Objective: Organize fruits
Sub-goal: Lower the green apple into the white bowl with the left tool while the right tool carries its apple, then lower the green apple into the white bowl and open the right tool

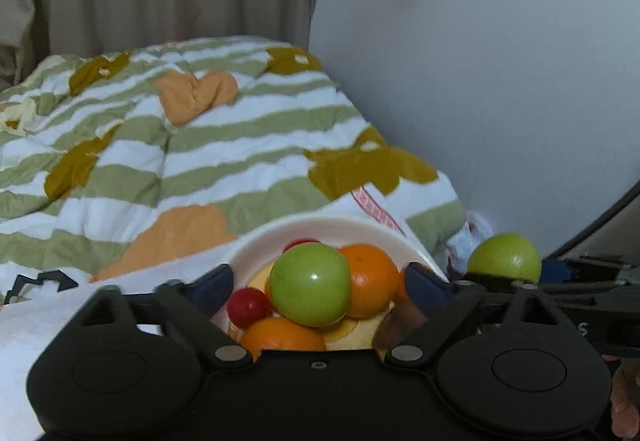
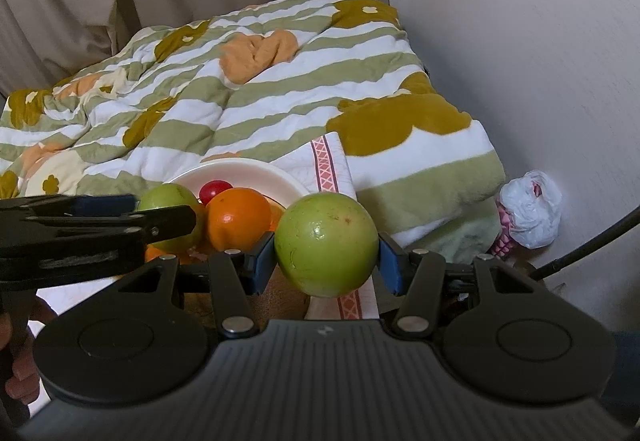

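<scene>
Two tools: left tool [image 1: 318, 283] wide, right tool [image 2: 326, 255] gripping green apple [image 2: 326, 245]; no legible writing.

We are looking through soft, dim indoor light, perhaps coming from overhead, glinting on the green apple [image 2: 326, 245]. Fisheye bending is curving the edges, and the striped blanket [image 1: 192, 145] is blurring slightly.

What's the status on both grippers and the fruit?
Left gripper open over the bowl, green apple sitting free on the pile. Right gripper shut on second green apple, beside the bowl. Nothing blocking.
</scene>
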Action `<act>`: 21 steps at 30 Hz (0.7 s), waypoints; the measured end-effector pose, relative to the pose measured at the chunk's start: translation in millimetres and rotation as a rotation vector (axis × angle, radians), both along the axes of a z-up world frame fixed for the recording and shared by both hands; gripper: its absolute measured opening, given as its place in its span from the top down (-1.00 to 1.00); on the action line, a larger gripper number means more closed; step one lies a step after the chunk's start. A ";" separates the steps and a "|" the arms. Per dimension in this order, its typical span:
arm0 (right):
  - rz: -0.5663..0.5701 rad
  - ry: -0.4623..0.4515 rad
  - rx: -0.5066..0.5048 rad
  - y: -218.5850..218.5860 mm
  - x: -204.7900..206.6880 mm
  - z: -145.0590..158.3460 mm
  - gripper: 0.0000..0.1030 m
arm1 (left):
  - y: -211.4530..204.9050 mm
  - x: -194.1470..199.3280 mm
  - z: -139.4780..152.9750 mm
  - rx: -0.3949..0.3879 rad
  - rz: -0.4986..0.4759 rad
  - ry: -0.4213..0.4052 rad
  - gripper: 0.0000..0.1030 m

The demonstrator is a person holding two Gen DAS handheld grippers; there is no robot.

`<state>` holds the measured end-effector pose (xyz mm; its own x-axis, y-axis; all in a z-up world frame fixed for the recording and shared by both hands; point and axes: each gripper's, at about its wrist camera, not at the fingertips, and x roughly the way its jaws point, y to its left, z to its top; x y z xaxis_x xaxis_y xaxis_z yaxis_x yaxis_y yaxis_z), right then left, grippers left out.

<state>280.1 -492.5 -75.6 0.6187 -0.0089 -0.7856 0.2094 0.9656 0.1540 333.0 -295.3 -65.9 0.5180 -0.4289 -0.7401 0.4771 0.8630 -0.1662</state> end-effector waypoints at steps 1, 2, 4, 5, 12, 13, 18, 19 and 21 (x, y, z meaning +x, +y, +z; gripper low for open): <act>0.001 0.000 0.001 0.0 -0.1 -0.1 -0.33 | 2.6 0.8 1.7 -0.013 0.005 0.004 -0.85; 0.004 0.001 0.002 -0.3 0.2 -0.4 -0.33 | 5.2 1.5 3.1 -0.022 0.013 0.009 -0.85; 0.013 0.002 0.003 0.1 1.0 -1.2 -0.33 | 10.1 2.4 5.0 -0.033 0.031 0.011 -0.85; 0.019 0.002 0.005 0.8 1.5 -1.4 -0.33 | 11.6 2.5 5.5 -0.032 0.038 0.011 -0.85; 0.089 -0.009 0.020 17.7 6.4 0.0 -0.33 | 36.6 -7.9 11.4 -0.029 0.107 0.000 -0.85; 0.105 -0.012 0.023 21.8 7.4 -0.1 -0.33 | 41.3 -9.6 11.9 -0.028 0.122 0.000 -0.85; 0.169 -0.024 0.029 43.9 15.5 -2.5 -0.33 | 62.7 -16.5 12.2 -0.020 0.185 0.011 -0.85; 0.180 -0.029 0.029 47.3 16.1 -3.4 -0.33 | 65.9 -17.9 11.9 -0.016 0.194 0.013 -0.85; 0.199 -0.032 0.028 53.6 18.0 -5.3 -0.33 | 71.9 -20.5 10.7 -0.009 0.209 0.017 -0.85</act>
